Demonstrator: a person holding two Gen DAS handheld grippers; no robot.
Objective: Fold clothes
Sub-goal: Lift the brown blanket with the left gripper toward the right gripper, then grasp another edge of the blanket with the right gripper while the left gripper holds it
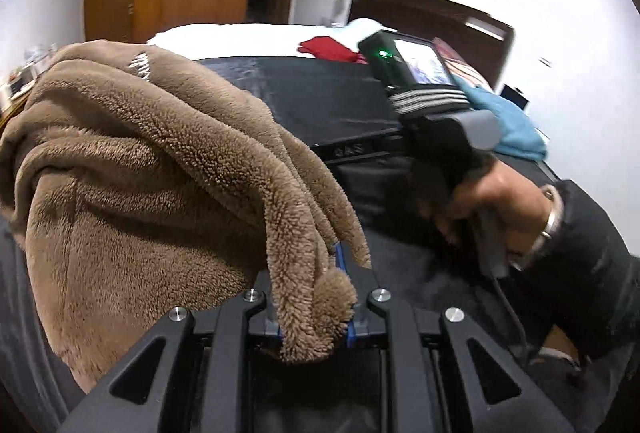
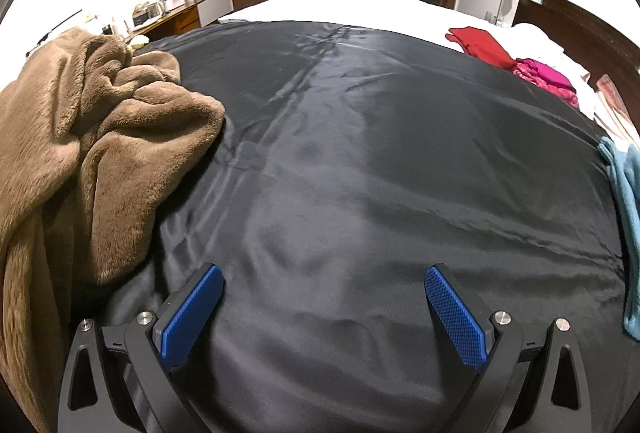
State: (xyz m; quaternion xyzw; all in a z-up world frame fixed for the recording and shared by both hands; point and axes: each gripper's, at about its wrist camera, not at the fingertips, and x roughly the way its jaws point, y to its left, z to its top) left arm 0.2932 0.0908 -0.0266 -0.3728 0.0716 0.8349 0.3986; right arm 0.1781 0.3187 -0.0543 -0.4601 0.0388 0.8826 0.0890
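Your left gripper (image 1: 316,297) is clamped tight on a bunched fold of the brown fleece garment (image 1: 152,169); a tuft of pile pokes out below the blue pads, and the rest billows up and away toward ten o'clock in the left wrist view. From the right wrist view the same fleece lies heaped at about nine to ten o'clock, partly resting on the black satin sheet (image 2: 360,153) and partly hanging off its near edge.

Your right gripper (image 2: 324,313) is spread wide, both blue pads (image 2: 456,317) apart with nothing between them, hovering over bare sheet at six o'clock.

Judge the fleece as thick, soft and fairly heavy for its size. It looks likely to sag and drag rather than hold a crease, and the deep pile should grip the pads well, so slipping is probably not your worry. The sheet beneath looks slick, so the garment may slide and rumple the sheet if you pull it flat.

You have a wad, not an edge. I cannot tell which part of the garment it is. A hem, cuff or shoulder seam would give you a firmer line; look for one along the heap's right margin, around nine o'clock from the right gripper, and pinch a single layer there.

The red garment (image 2: 480,43), pink one (image 2: 548,77) and blue towel (image 2: 624,213) wait between one and three o'clock.
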